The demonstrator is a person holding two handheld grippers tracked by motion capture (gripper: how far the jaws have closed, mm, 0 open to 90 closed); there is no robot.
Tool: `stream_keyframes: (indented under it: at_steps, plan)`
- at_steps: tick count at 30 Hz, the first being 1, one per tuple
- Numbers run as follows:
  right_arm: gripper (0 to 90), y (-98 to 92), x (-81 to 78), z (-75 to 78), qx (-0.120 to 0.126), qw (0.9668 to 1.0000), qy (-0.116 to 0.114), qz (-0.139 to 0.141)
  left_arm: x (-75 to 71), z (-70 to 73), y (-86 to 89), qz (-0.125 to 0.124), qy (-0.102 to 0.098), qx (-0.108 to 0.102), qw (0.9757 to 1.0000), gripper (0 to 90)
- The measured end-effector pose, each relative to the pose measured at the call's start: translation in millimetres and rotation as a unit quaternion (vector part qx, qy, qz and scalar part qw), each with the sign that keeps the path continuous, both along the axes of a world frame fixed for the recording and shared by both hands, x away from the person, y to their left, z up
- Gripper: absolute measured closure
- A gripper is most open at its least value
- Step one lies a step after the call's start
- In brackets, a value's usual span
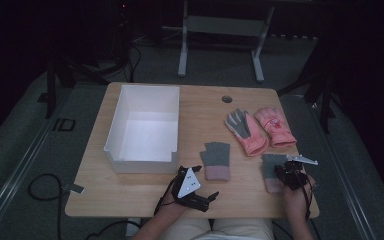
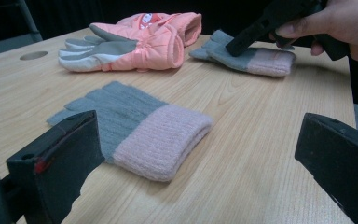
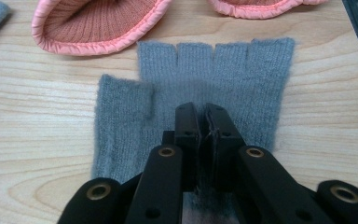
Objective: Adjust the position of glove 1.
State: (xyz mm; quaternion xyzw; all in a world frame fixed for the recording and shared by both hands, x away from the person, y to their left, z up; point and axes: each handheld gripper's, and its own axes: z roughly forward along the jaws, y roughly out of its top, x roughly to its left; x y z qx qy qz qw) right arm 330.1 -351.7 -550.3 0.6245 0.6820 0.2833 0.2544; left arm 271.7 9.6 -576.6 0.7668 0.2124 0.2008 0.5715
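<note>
Jaws of right gripper [image 3: 204, 116] are pinched together on the grey knit glove [image 3: 214, 74] lying flat at the bench [image 1: 145, 187] front-right. Left gripper [image 2: 186, 163] is wide open, empty, w/ second grey glove [image 2: 135, 126] just ahead; high view adds white bin [image 1: 145, 125].

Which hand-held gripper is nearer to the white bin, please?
Left. The left hand-held gripper sits just below the white bin; the right hand-held gripper is across the table on a grey glove.
</note>
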Motion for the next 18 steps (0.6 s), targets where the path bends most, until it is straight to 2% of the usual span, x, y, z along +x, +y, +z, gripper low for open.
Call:
stream_keyframes:
  at_steps: [6, 13, 15, 16, 18]
  plan:
    - [82.7, -2.0, 0.7, -1.0, 0.003, 1.0, 0.0, 0.007, 0.3, 0.1, 0.1, -0.001, 0.001, 0.0, 1.0, 0.0]
    - [74.7, -3.6, 0.0, 2.7, 0.001, 0.9998, -0.002, 0.018, 0.6, 0.2, -0.1, -0.001, 0.003, 0.002, 1.0, 0.1]
    - [73.2, -5.4, -0.6, 8.1, -0.008, 0.9996, -0.008, 0.027, 0.7, 0.2, -0.1, -0.001, 0.004, 0.002, 1.0, 0.0]
    - [72.6, -7.1, -1.1, 11.1, -0.005, 0.9993, -0.012, 0.034, 0.4, 0.1, 0.0, 0.0, 0.004, 0.001, 1.0, 0.1]
    - [70.2, -9.7, -0.4, 16.1, -0.009, 0.9977, -0.019, 0.065, 0.7, 0.1, 0.3, 0.0, 0.004, -0.001, 1.0, 0.1]
